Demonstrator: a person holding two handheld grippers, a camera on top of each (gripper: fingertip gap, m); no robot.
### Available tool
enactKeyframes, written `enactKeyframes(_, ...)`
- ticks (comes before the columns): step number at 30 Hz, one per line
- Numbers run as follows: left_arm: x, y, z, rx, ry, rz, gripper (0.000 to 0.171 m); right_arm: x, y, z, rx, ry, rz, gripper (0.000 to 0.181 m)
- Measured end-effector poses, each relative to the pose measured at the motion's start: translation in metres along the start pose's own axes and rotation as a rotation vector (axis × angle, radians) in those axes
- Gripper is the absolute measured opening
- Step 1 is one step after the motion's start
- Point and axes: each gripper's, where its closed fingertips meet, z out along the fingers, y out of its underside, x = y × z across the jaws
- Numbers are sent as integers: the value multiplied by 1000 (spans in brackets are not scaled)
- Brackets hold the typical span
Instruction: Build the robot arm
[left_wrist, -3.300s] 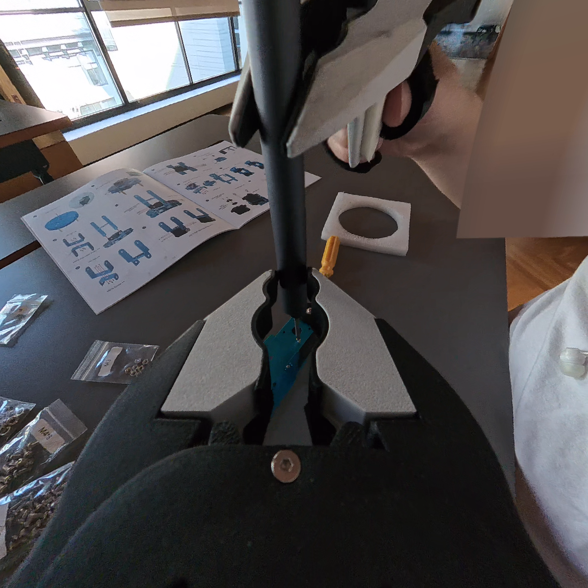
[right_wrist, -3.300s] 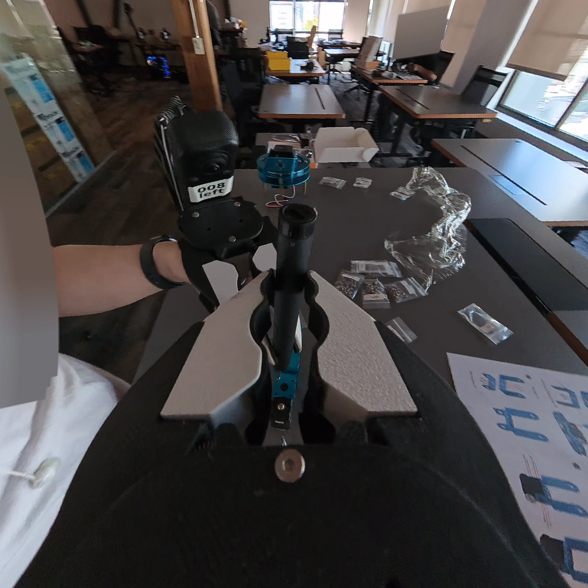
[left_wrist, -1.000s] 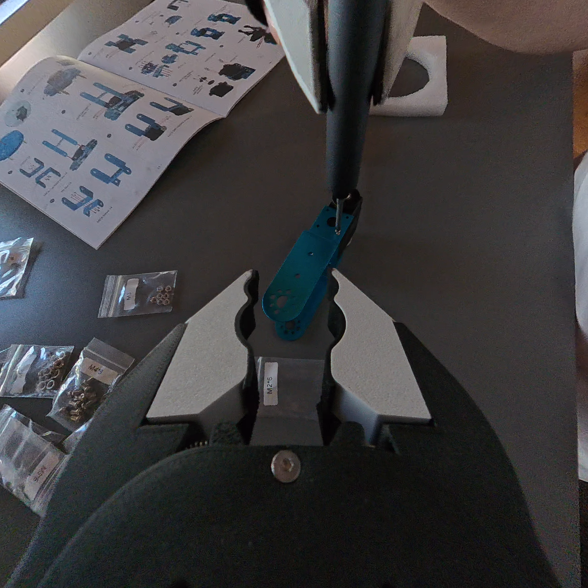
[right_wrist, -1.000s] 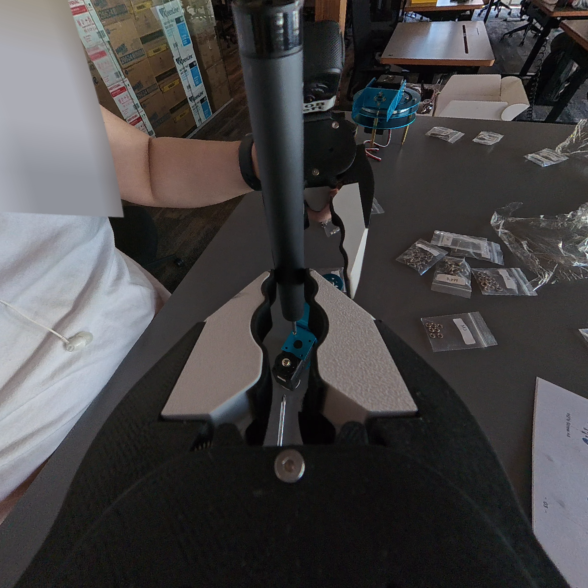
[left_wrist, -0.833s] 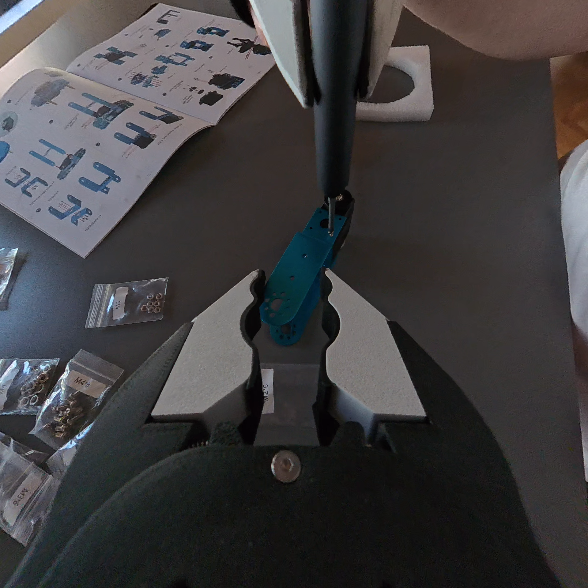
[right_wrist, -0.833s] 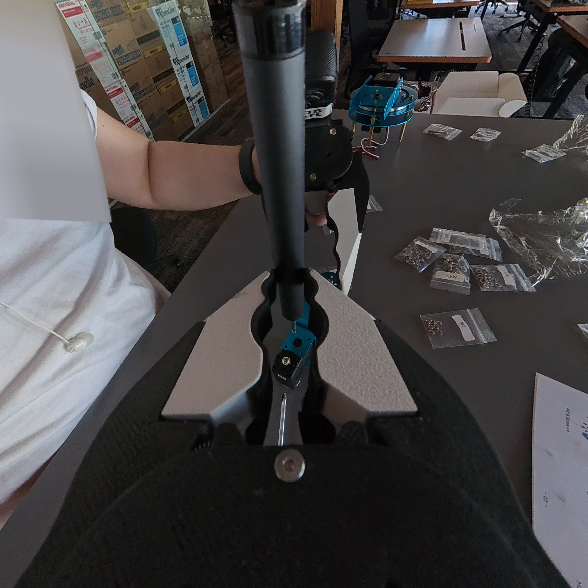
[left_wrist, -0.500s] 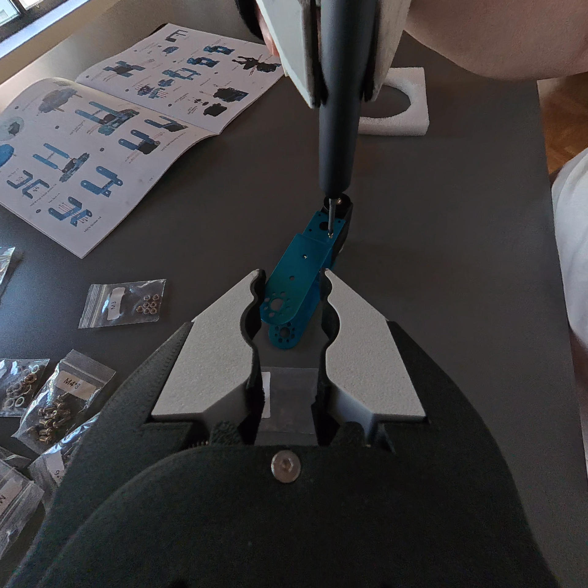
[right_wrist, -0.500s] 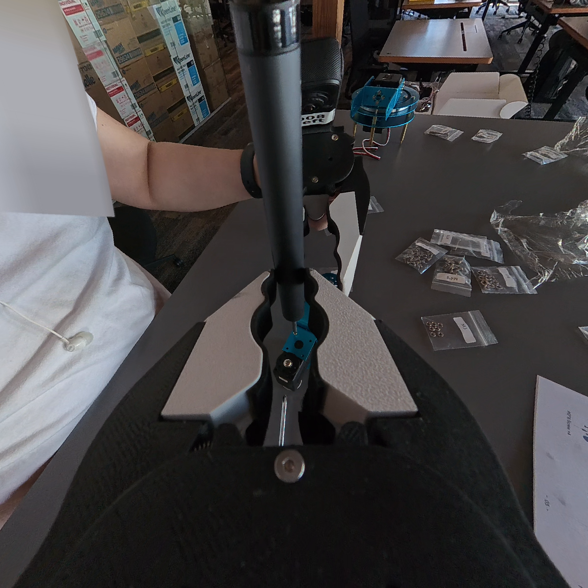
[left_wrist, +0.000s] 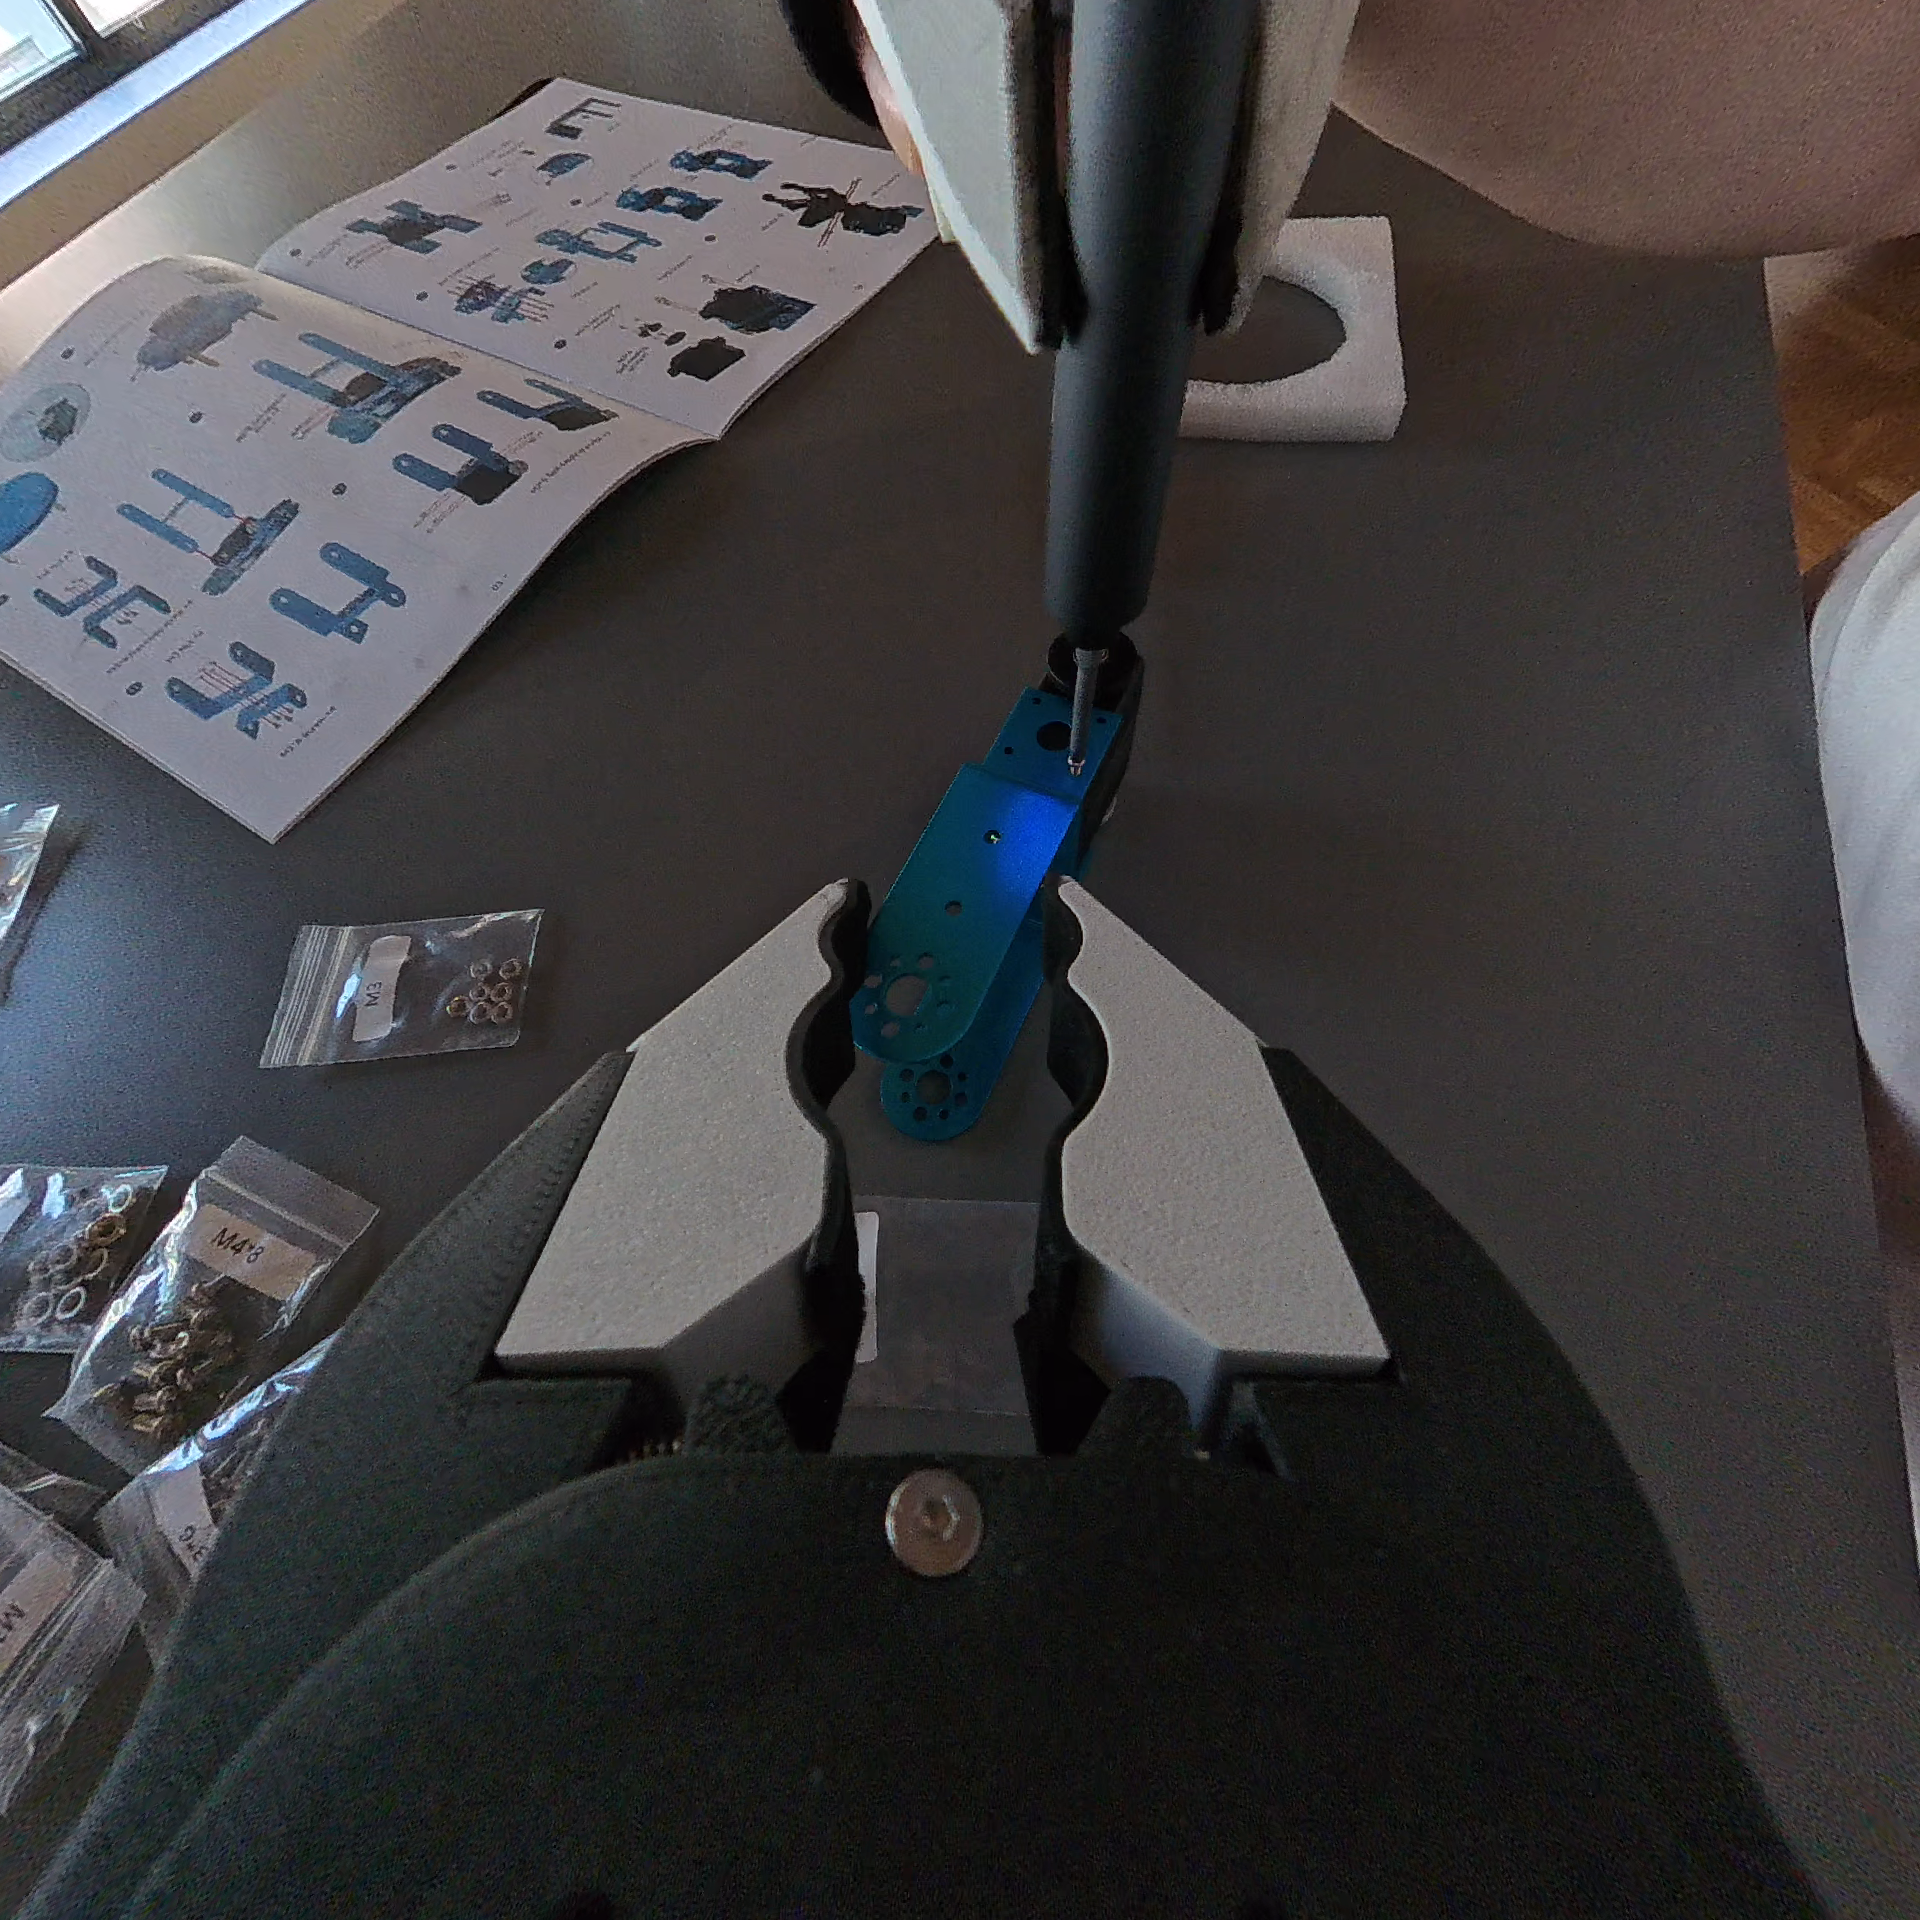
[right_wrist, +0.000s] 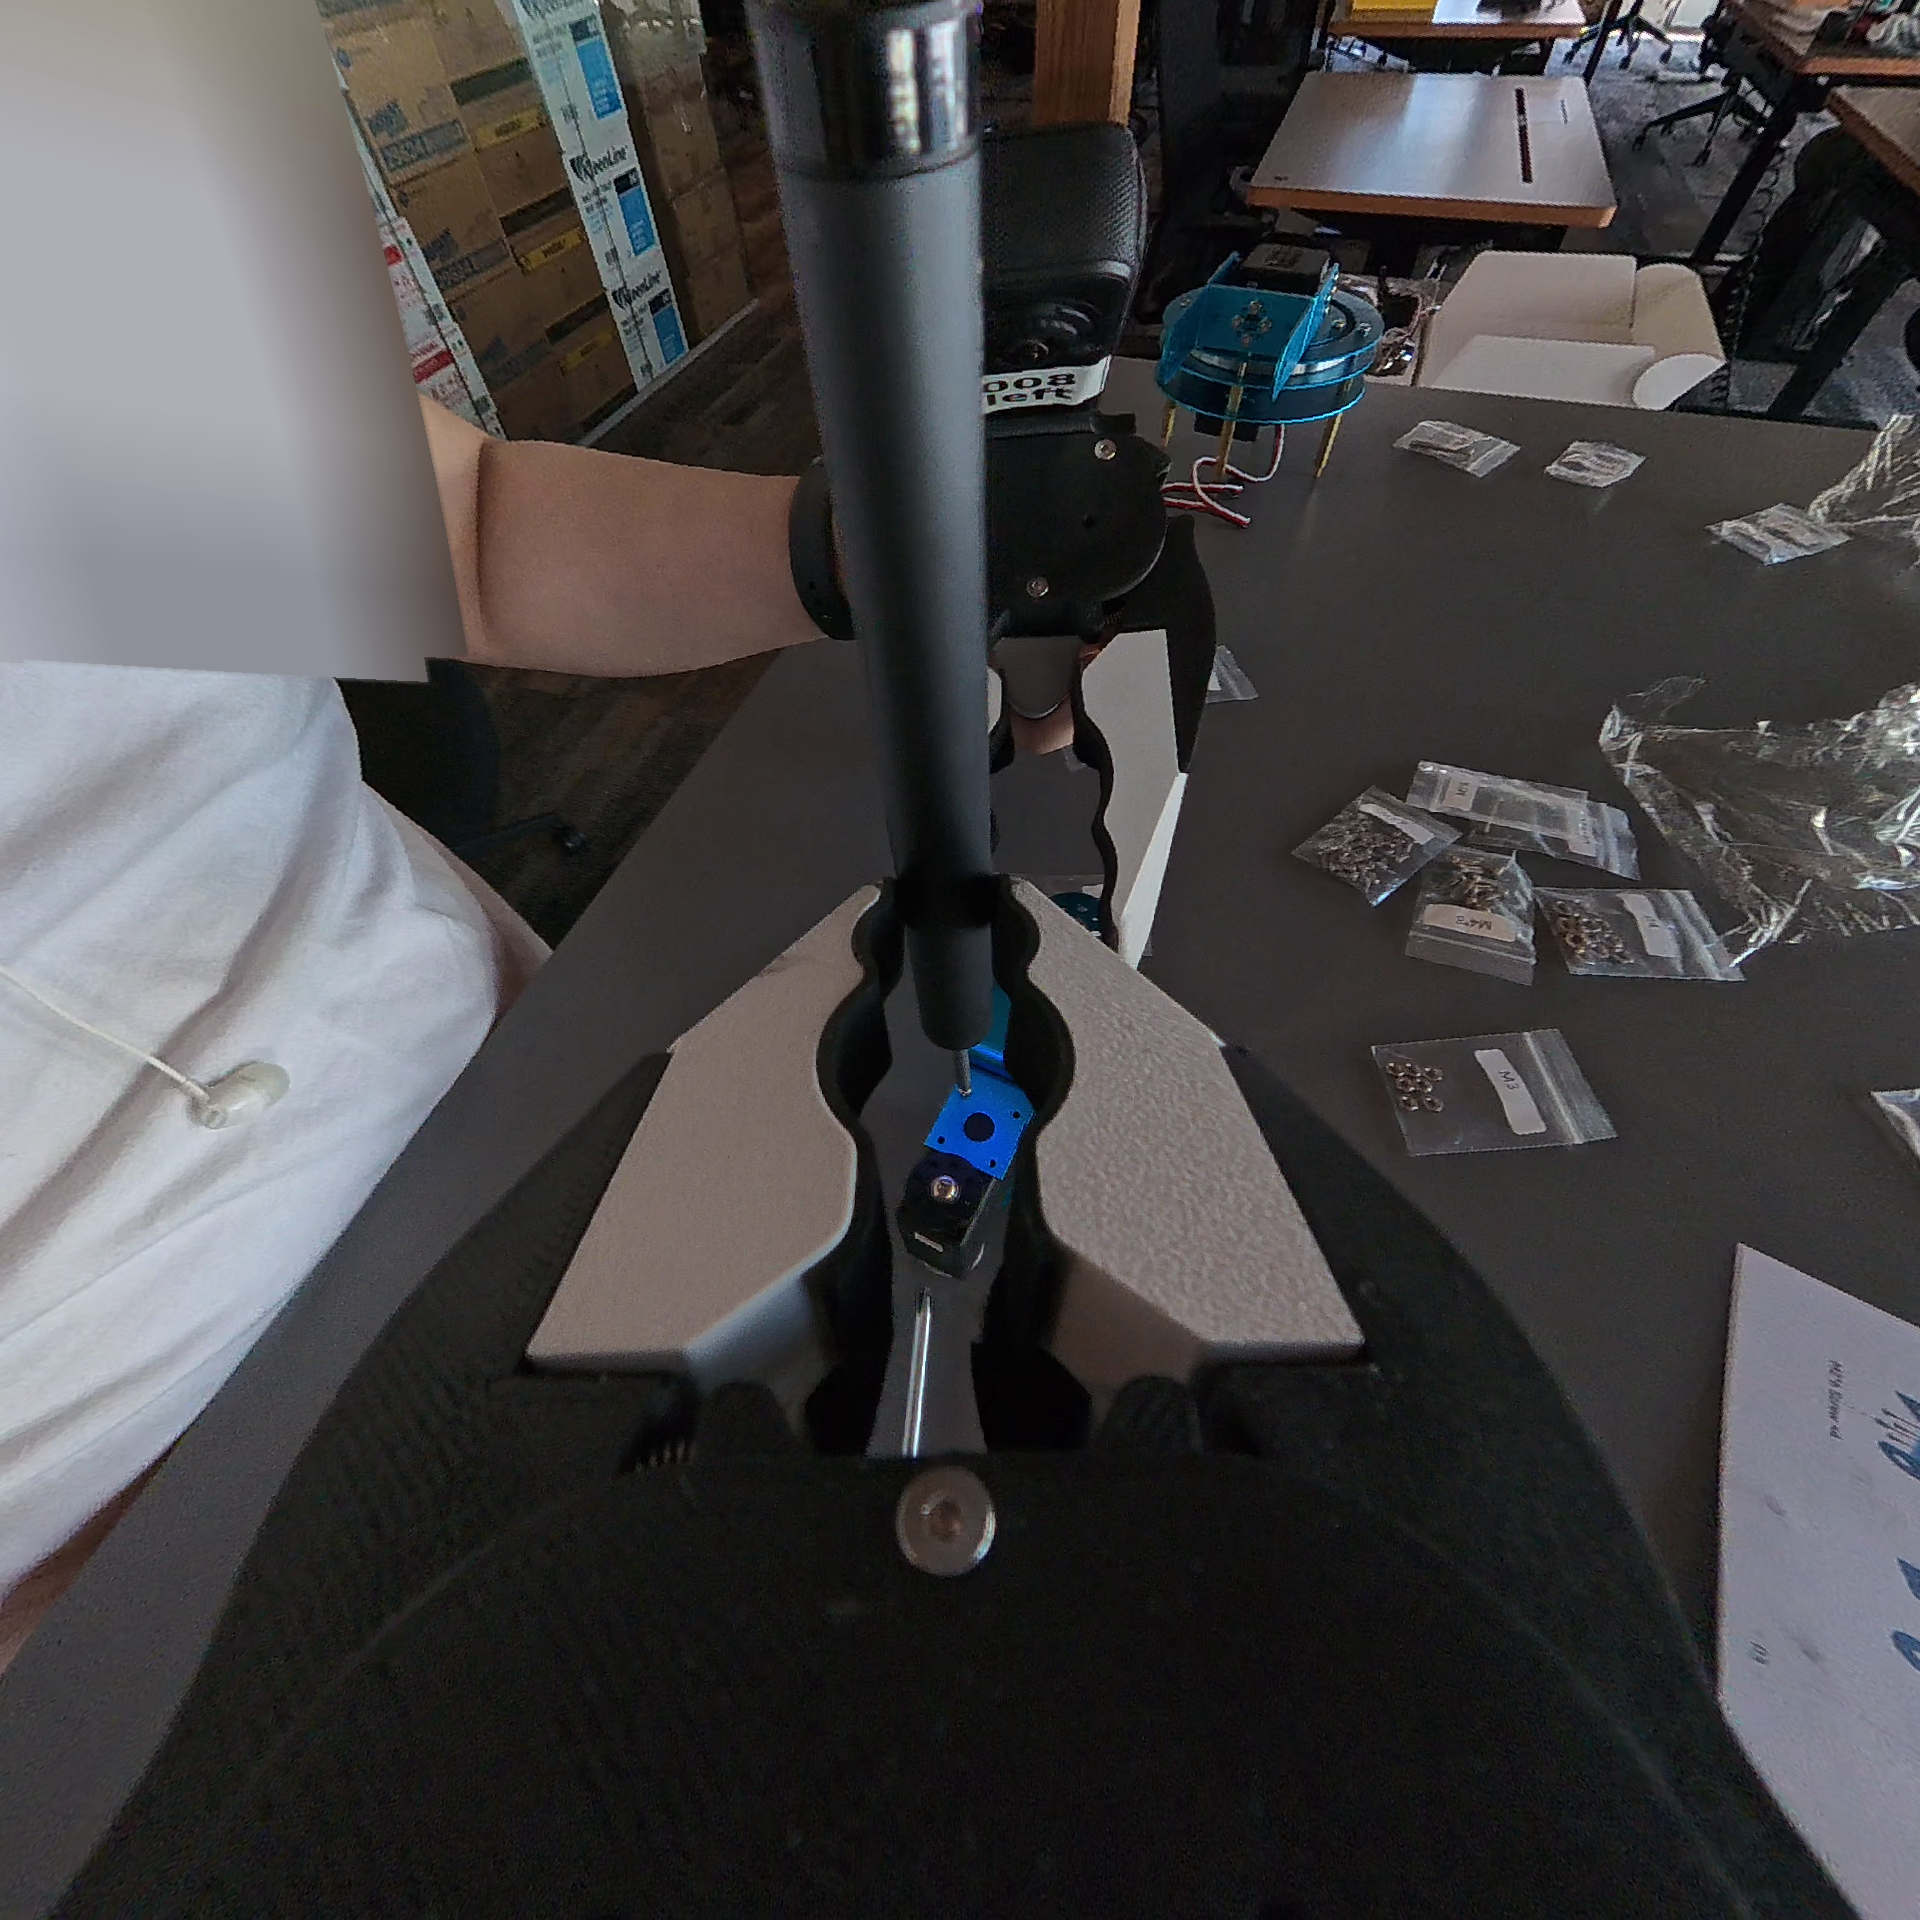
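Note:
A blue metal bracket (left_wrist: 971, 883) with a black servo (left_wrist: 1112, 675) at its far end lies tilted on the dark table. My left gripper (left_wrist: 951, 904) is shut on the blue bracket, with one finger on each side of its near, perforated end. My right gripper (right_wrist: 945, 904) is shut on a dark grey electric screwdriver (right_wrist: 894, 520) and holds it upright. The screwdriver (left_wrist: 1112, 416) has its thin bit resting on the bracket's end plate next to the servo. The right wrist view shows the bracket (right_wrist: 977, 1132), the servo (right_wrist: 940, 1216) and the left gripper (right_wrist: 1127, 831) just beyond.
An open assembly manual (left_wrist: 364, 416) lies far left, and a white foam square (left_wrist: 1309, 343) lies beyond the screwdriver. Small bags of hardware (left_wrist: 405, 987) (right_wrist: 1486, 1091) lie alongside. A blue round assembly (right_wrist: 1262, 343), crumpled plastic wrap (right_wrist: 1787, 800) and a thin metal rod (right_wrist: 916, 1371) also show. The person's white shirt (right_wrist: 208, 987) is close. The tips of one gripper are about 9 cm away from the tips of the other.
Since 3.3 s ago the bracket has come down onto the table. Over the last second my left fingers have closed in on the bracket, and the screwdriver bit has stayed on its end plate.

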Motion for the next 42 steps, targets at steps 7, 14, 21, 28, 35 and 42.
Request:
enactKeyframes(7,0,0,0,-2,1,0,32,-1,-1,2,12,-20,10,17)
enactKeyframes(14,0,0,0,-2,-1,0,32,0,-1,1,22,-18,6,17)
enactKeyframes(21,1,0,0,-4,1,3,32,2,-1,2,-15,-7,-6,17)
enactKeyframes(28,1,0,0,-2,4,6,31,2,-1,1,-53,12,-34,17)
enactKeyframes(35,1,0,0,-1,7,10,31,3,-1,1,-47,14,-32,17)
enactKeyframes(42,1,0,0,1,7,12,31,3,0,1,-36,12,-28,16)
